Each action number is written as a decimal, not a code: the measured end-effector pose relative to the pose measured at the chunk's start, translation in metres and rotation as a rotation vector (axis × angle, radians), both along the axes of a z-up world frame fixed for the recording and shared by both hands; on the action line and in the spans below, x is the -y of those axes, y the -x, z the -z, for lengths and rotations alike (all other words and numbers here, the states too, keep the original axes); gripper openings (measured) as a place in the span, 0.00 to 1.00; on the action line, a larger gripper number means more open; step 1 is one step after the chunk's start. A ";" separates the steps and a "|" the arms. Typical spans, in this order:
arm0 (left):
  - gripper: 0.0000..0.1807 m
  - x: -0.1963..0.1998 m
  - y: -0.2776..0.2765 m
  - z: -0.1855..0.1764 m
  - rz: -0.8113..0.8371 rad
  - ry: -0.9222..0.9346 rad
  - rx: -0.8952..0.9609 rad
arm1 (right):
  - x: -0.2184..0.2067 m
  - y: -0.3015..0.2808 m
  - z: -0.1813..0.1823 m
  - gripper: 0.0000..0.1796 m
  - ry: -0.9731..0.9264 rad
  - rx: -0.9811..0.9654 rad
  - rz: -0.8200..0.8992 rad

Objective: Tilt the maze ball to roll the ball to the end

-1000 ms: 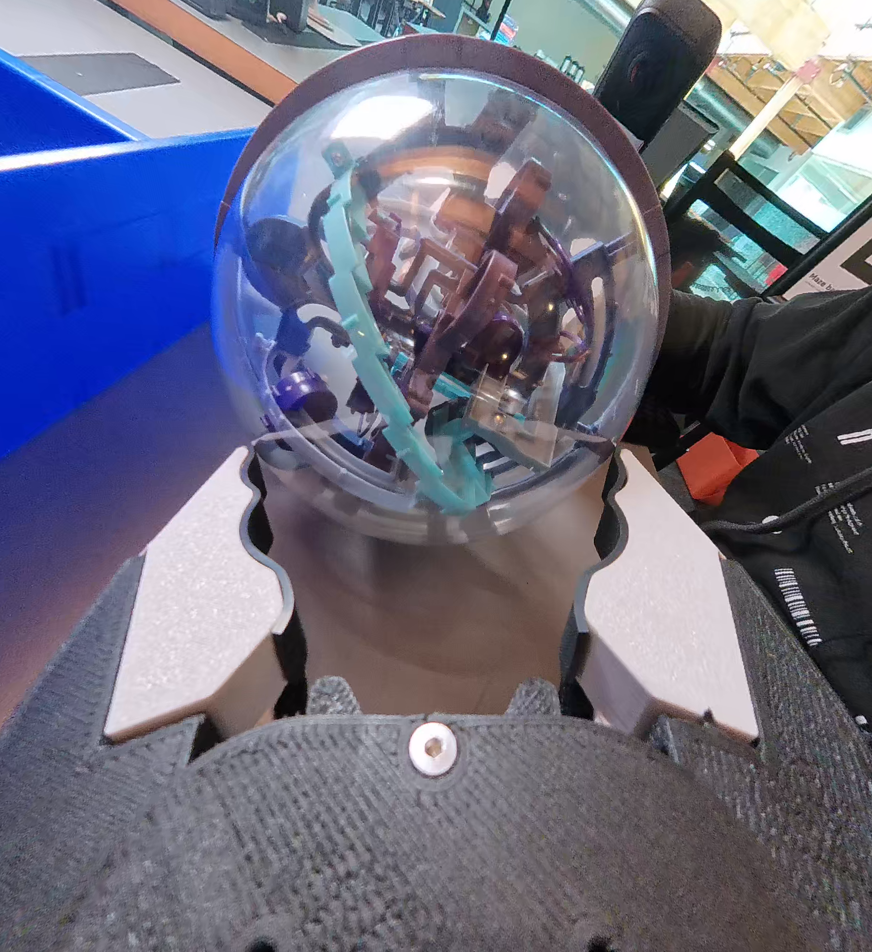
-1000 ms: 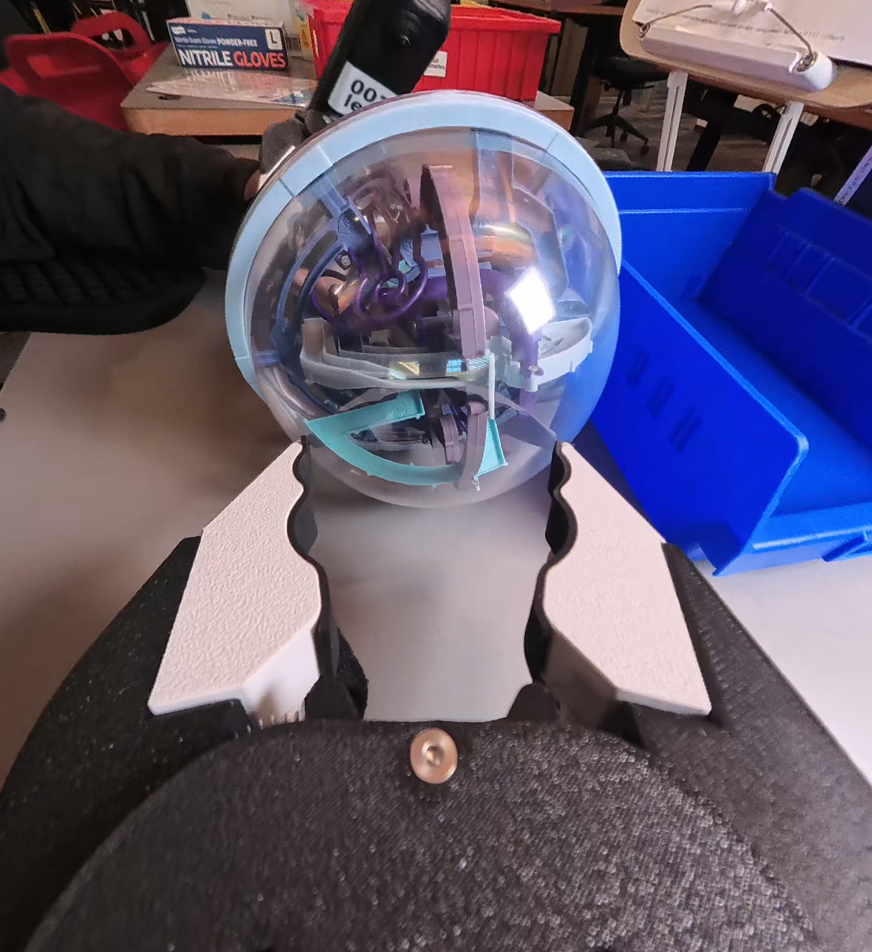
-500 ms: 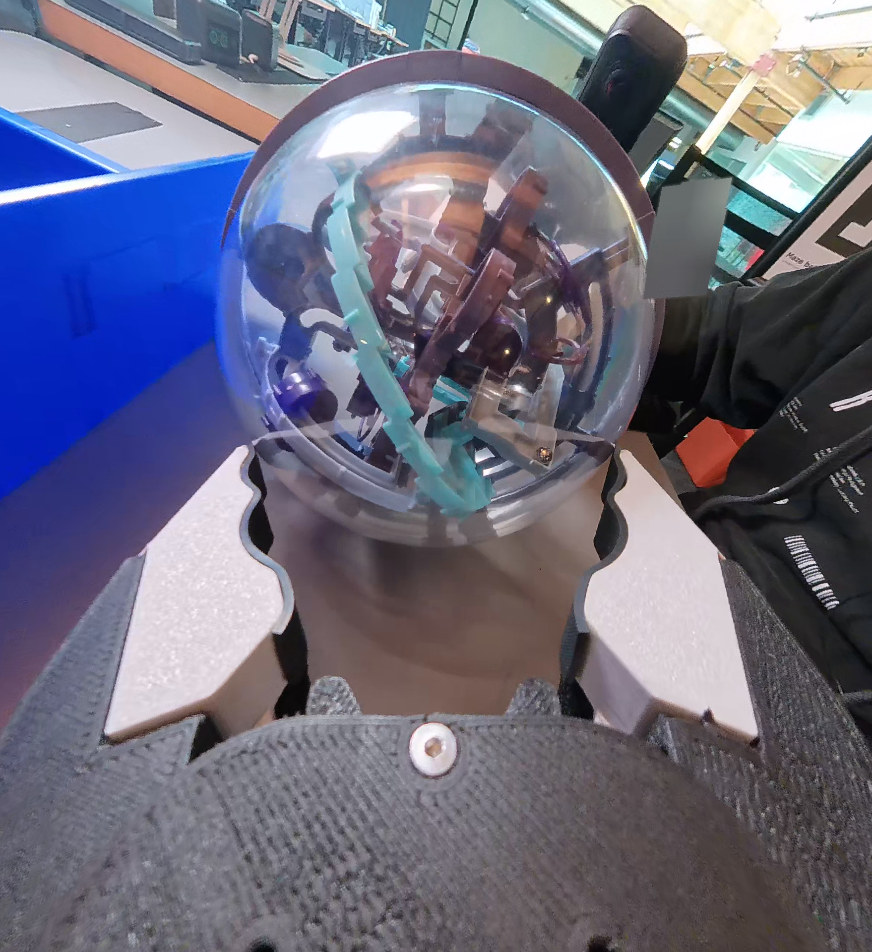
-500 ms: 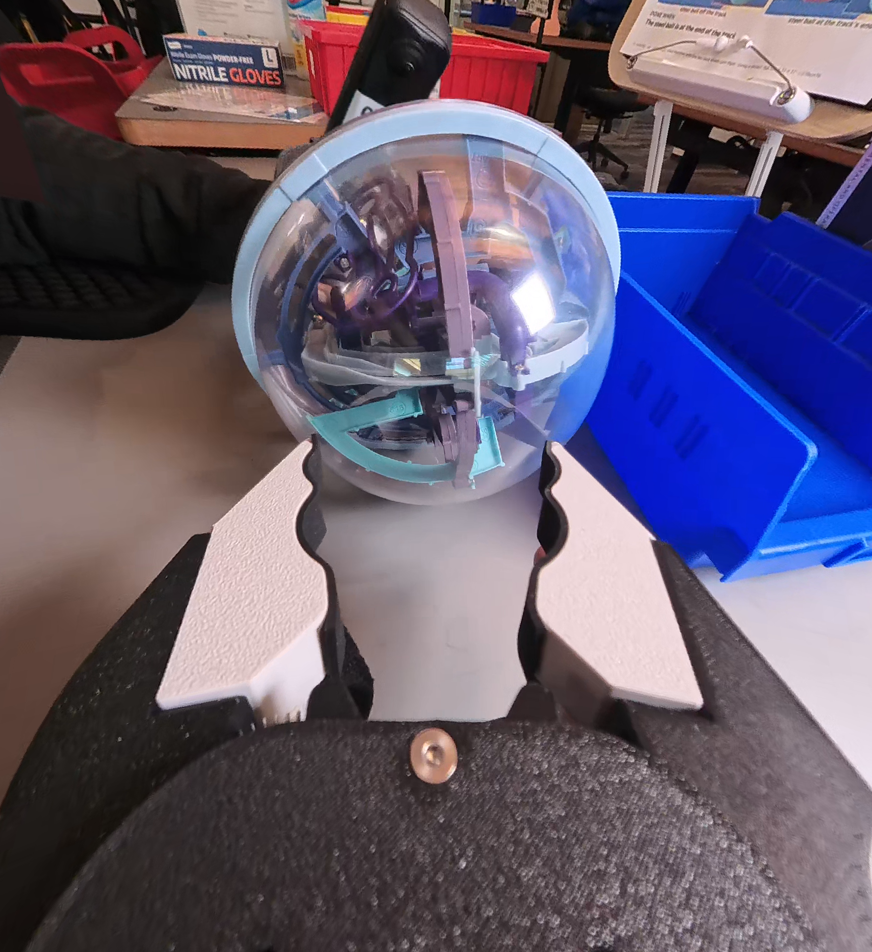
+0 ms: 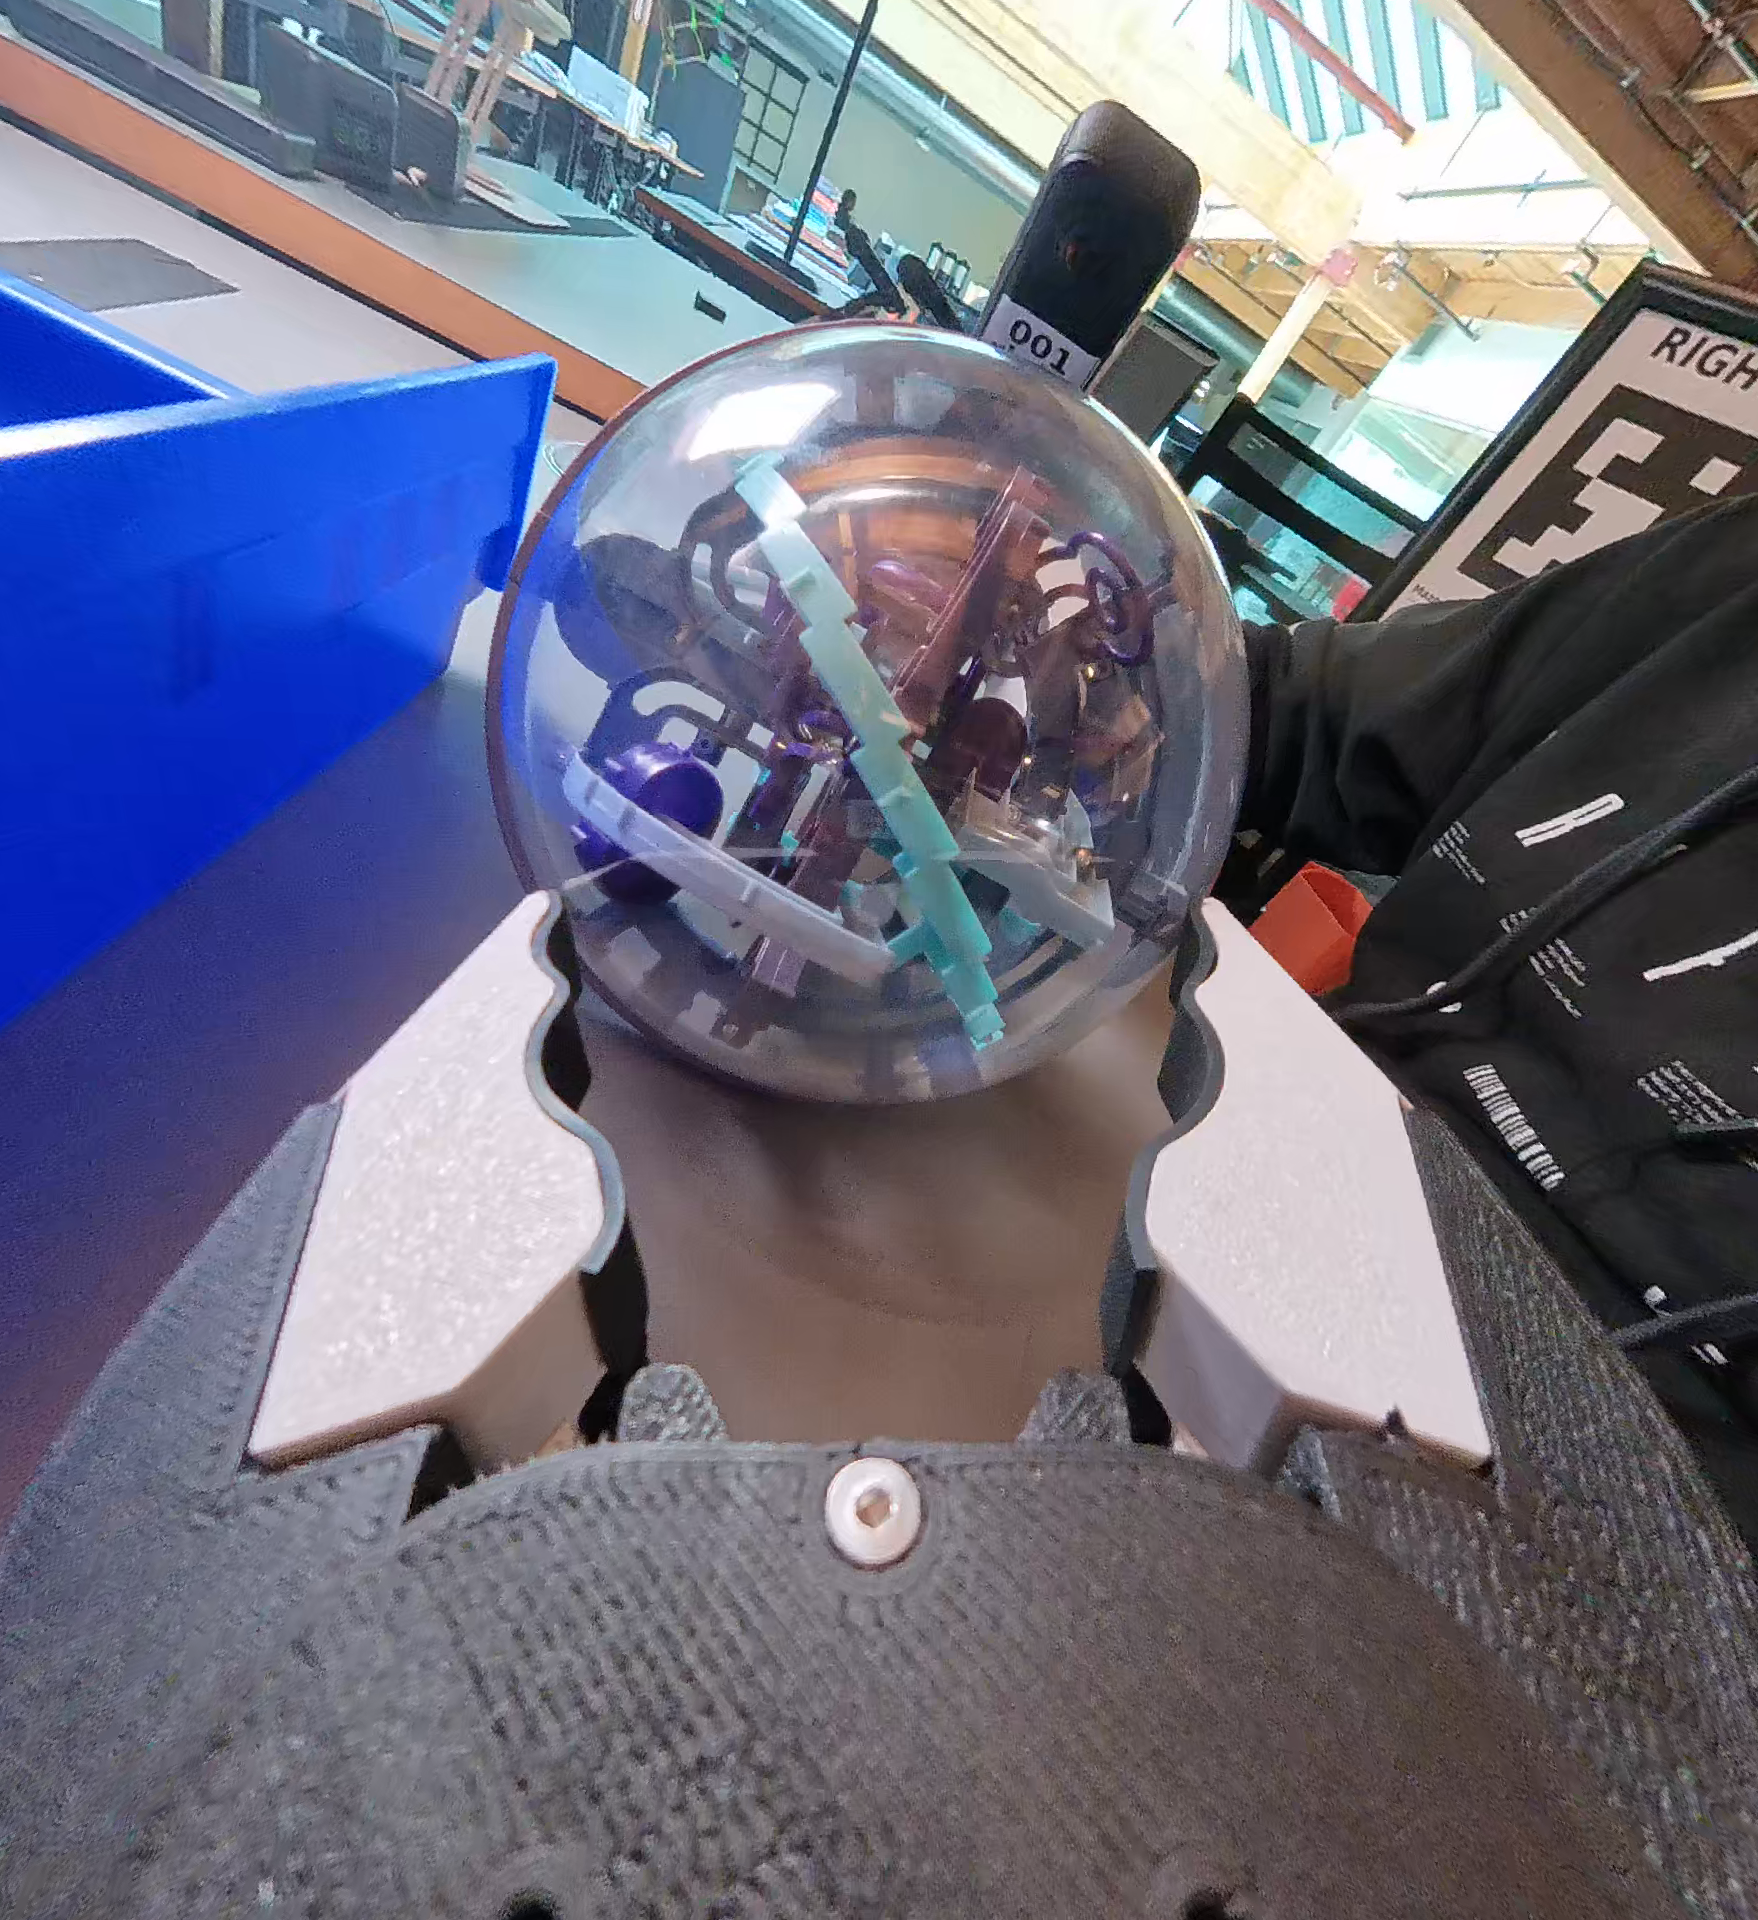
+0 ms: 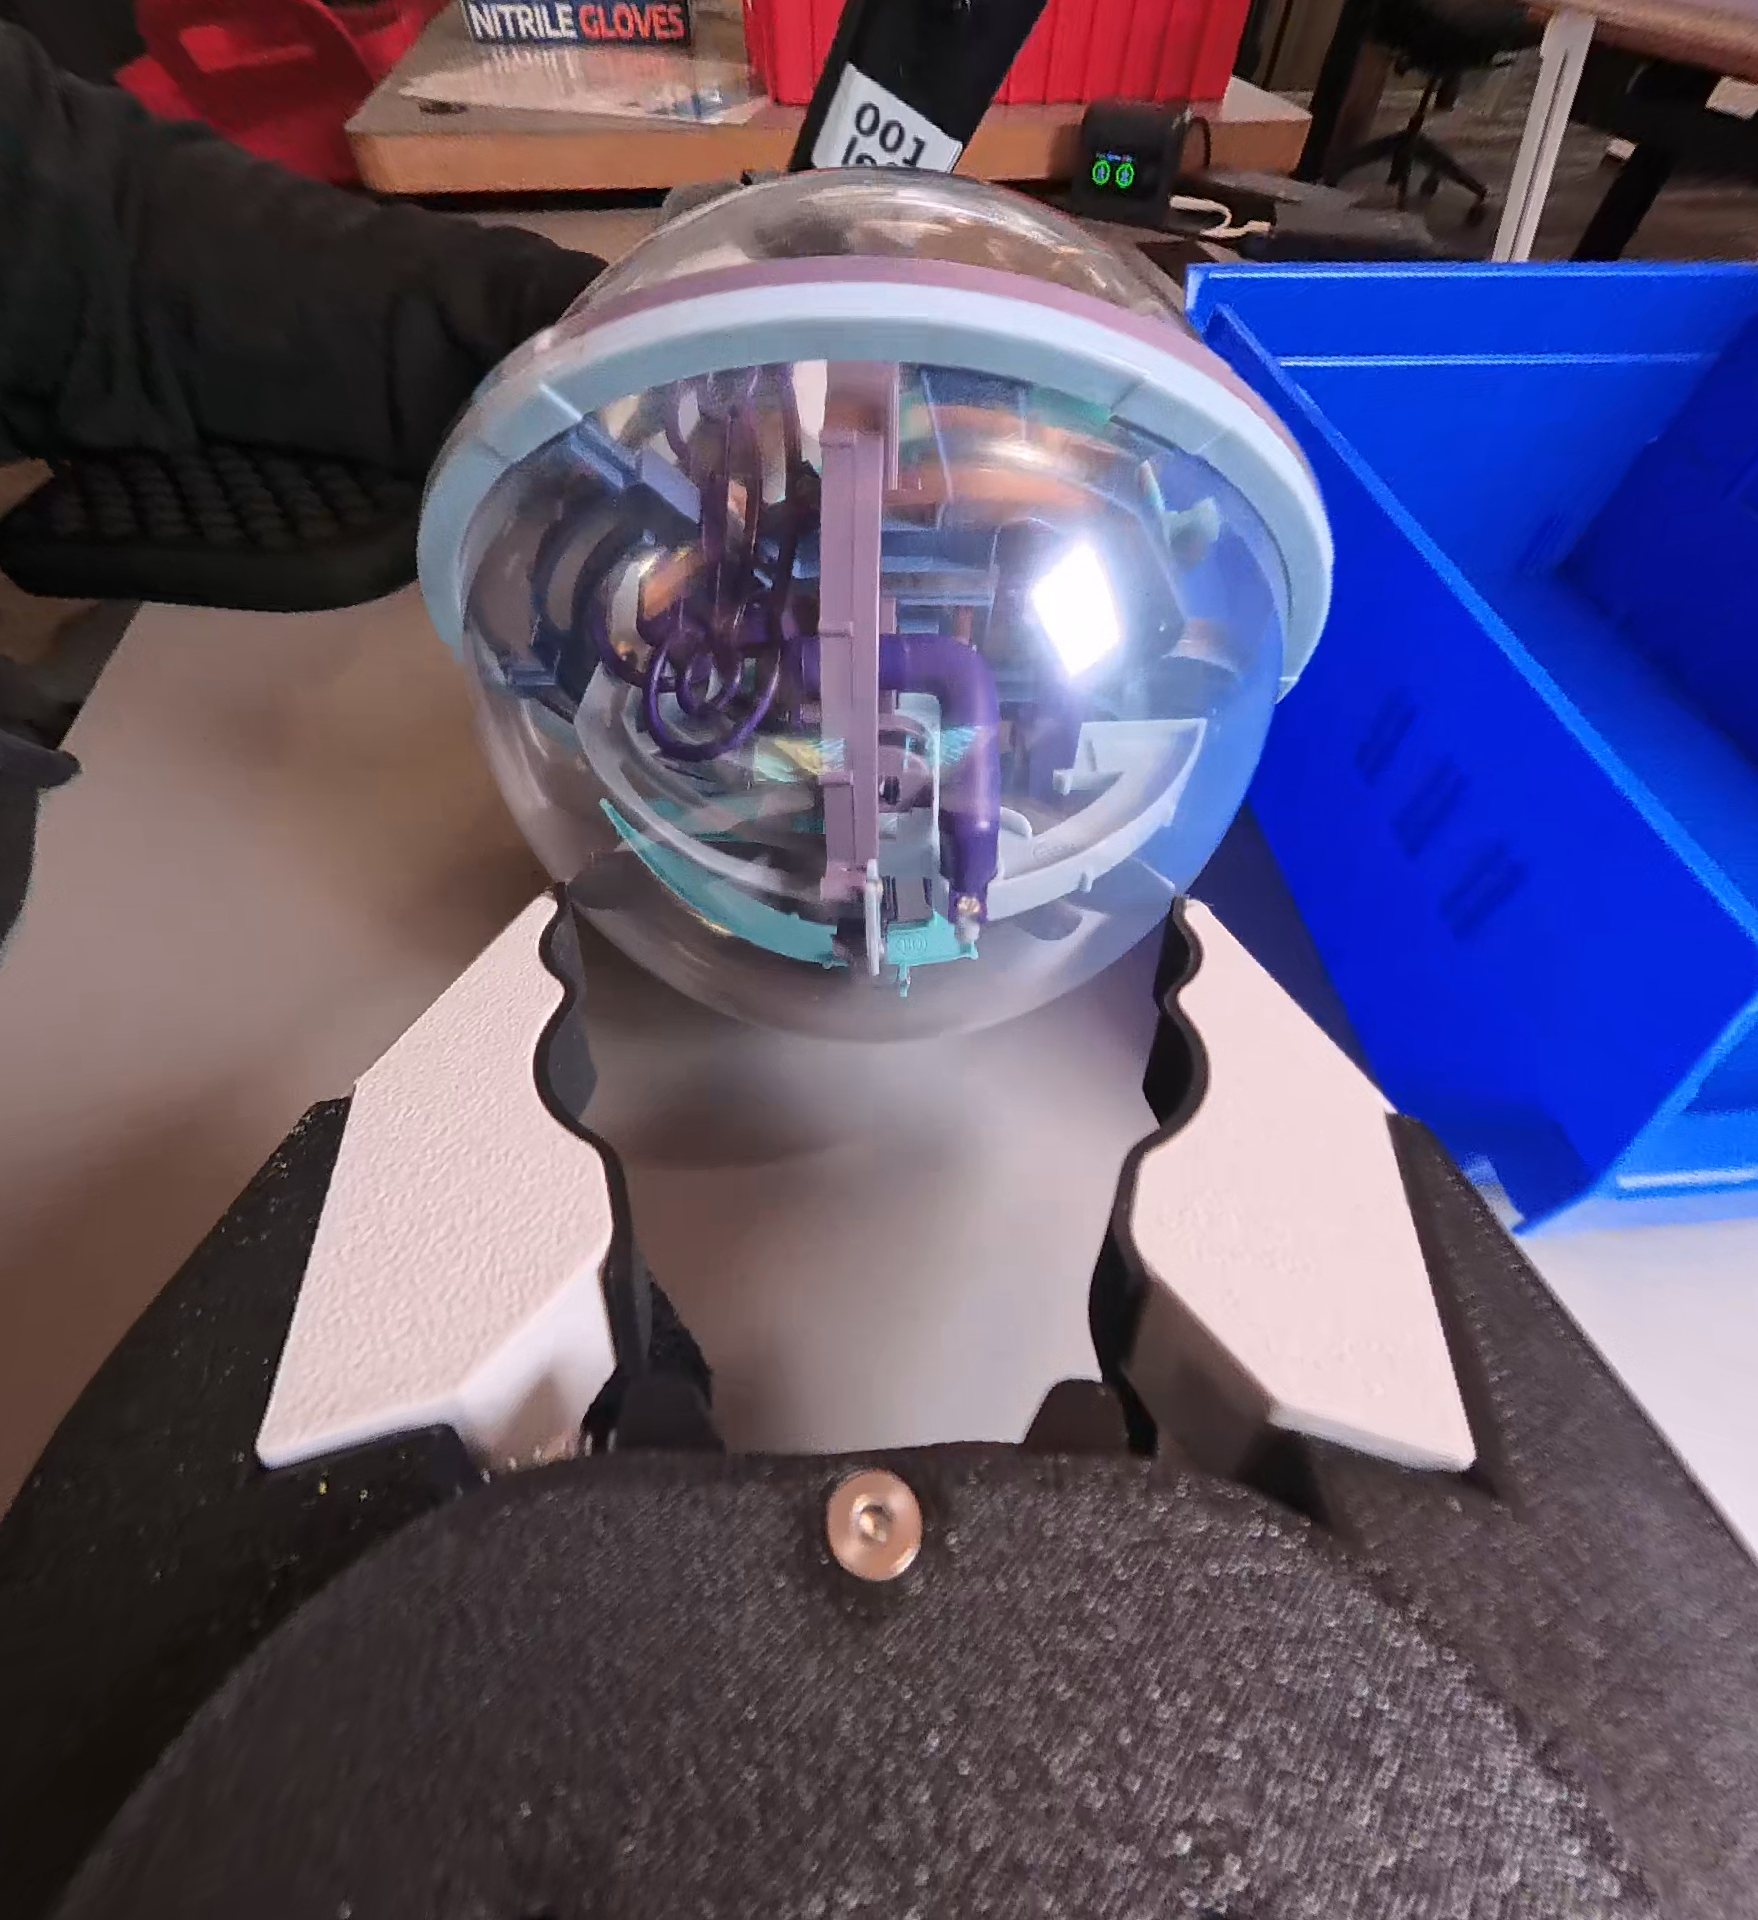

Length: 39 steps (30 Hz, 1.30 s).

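Here, maze ball (image 5: pixel 867 717) clamped between both hand-held grippers' fingertips, above table (image 6: pixel 262 831)

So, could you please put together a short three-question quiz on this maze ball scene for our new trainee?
1. True or false: the maze ball rests loose on the table, with neither gripper touching it.
2. What colour is the bin beside the ball?
3. The ball's shell is: A) opaque metal, B) clear plastic, C) woven mesh.

Key:
1. False: the left gripper and right gripper each cradle it between their fingertips.
2. Blue.
3. B.
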<state>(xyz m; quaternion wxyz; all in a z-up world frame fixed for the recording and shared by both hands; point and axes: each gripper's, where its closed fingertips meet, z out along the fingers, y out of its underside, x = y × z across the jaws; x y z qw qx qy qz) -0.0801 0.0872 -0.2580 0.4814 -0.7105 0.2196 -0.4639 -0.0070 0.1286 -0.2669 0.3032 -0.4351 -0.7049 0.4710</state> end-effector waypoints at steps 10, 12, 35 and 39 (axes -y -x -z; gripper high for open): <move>0.61 0.011 0.001 0.004 0.057 0.016 -0.012 | 0.010 0.001 -0.014 0.61 0.001 -0.034 0.022; 0.60 0.013 0.002 0.005 0.071 0.028 -0.017 | 0.011 0.002 -0.018 0.61 0.010 -0.045 0.024; 0.56 0.017 0.008 0.004 0.044 0.002 -0.029 | 0.013 0.002 -0.017 0.59 -0.023 -0.077 0.062; 0.53 0.017 0.014 0.003 0.011 -0.001 -0.028 | 0.011 0.001 -0.019 0.57 -0.027 -0.089 0.077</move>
